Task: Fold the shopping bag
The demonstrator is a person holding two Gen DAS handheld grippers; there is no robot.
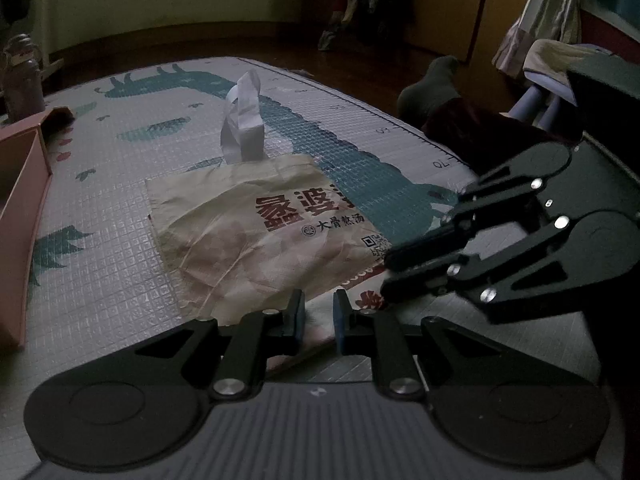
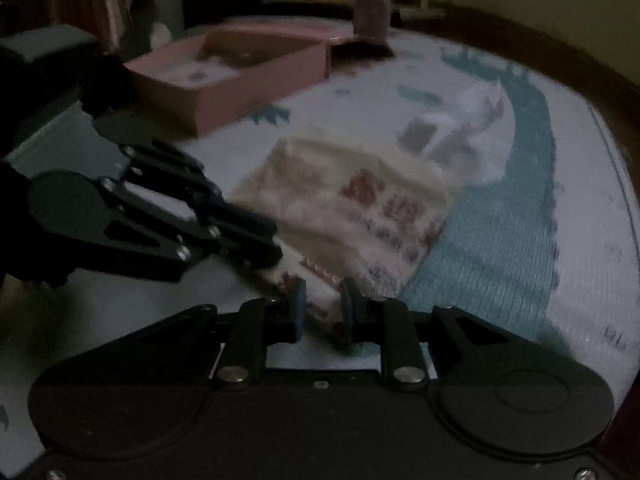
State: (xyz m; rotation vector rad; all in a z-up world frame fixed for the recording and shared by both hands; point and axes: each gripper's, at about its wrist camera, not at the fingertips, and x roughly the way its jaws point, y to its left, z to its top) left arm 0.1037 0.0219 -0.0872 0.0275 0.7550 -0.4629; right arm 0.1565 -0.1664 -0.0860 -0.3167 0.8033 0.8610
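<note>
A beige shopping bag (image 1: 248, 240) with red printed characters lies flat on a patterned play mat (image 1: 120, 200). Its white handles (image 1: 244, 120) stand up at the far end. My left gripper (image 1: 319, 316) is at the bag's near edge, with pale fabric pinched between its blue pads. My right gripper (image 1: 385, 276) comes in from the right at the near right corner. In the blurred right wrist view, the bag (image 2: 352, 208) runs into my right gripper (image 2: 323, 310), whose pads are shut on its corner. There my left gripper (image 2: 278, 248) grips the neighbouring edge.
An open pink box (image 1: 20, 200) stands on the mat's left side, with a brownish bottle (image 1: 22, 76) behind it. What looks like a person's socked foot (image 1: 432, 88) rests at the mat's right edge. Dark wooden floor surrounds the mat (image 2: 500, 240).
</note>
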